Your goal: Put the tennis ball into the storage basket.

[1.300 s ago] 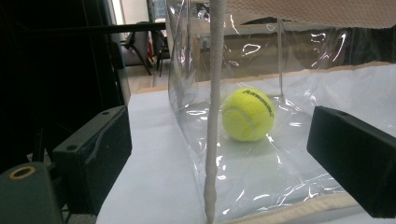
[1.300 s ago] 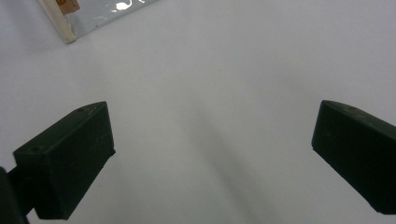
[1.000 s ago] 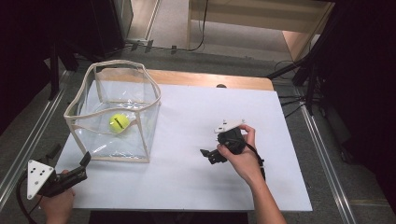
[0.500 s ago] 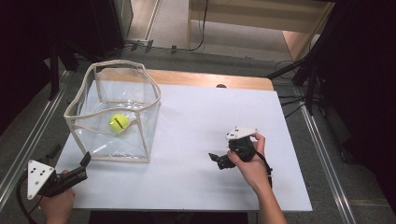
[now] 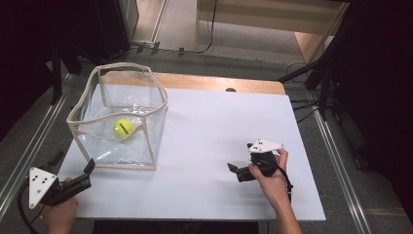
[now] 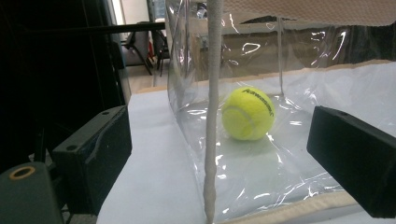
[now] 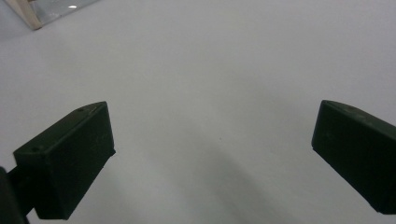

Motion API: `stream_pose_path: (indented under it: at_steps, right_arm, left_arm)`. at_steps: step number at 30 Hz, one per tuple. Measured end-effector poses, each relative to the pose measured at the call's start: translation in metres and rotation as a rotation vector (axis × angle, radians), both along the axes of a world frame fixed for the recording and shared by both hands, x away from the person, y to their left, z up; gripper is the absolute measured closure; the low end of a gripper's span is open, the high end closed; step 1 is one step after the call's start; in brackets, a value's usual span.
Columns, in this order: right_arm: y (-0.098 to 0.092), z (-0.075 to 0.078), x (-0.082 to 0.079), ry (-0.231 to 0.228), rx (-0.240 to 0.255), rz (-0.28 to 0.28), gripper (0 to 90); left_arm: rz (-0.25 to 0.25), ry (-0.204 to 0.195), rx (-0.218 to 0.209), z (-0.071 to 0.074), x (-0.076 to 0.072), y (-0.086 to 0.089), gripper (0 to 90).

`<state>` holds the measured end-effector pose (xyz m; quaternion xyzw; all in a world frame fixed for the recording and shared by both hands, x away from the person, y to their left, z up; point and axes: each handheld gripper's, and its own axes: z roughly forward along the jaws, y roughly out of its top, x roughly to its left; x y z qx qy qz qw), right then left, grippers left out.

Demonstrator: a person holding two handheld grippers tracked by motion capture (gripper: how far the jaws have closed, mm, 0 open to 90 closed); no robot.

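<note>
A yellow ball (image 5: 124,128) lay inside a clear bin (image 5: 117,73) on the white bench (image 5: 219,126) as both hand-held grippers, left (image 5: 87,170) and right (image 5: 236,170), waited empty and wide open; any pickup would likely need a top-down reach.

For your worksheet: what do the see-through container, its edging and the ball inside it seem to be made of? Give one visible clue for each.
Container: seemingly soft clear plastic film; it shows glossy wrinkled glare.
Edging: probably woven cream fabric tape, matte and textured.
Ball: yellow felt, fuzzy, with a tennis-ball seam.
</note>
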<state>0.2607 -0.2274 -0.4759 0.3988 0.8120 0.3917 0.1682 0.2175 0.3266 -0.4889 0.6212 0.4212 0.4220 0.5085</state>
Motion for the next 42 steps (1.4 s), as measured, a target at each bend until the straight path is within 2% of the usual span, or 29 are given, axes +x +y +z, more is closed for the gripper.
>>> stream_pose_path:
  at_steps: [22,29,32,37,39,42]
  right_arm:
    - [-0.051,-0.018,-0.033,-0.039,0.082,-0.119,0.0]
    - [-0.062,-0.023,-0.042,-0.042,0.101,-0.152,0.0]
    - [-0.067,-0.025,-0.045,-0.067,0.104,-0.162,0.0]
    - [-0.075,-0.028,-0.049,-0.066,0.118,-0.191,0.0]
    - [-0.079,-0.029,-0.050,-0.085,0.125,-0.190,0.0]
    - [-0.083,-0.031,-0.054,-0.086,0.147,-0.192,0.0]
  left_arm:
    - [0.000,0.000,0.006,0.000,0.000,0.000,6.9]
    - [0.000,-0.001,0.006,0.000,0.000,0.000,6.9]
    - [-0.001,-0.001,0.005,0.000,0.000,0.000,6.9]
    - [-0.002,-0.001,0.001,0.000,0.000,0.000,6.9]
    - [-0.002,-0.001,0.001,0.000,0.000,0.000,6.9]
    - [-0.002,-0.001,0.001,0.000,0.000,0.000,6.9]
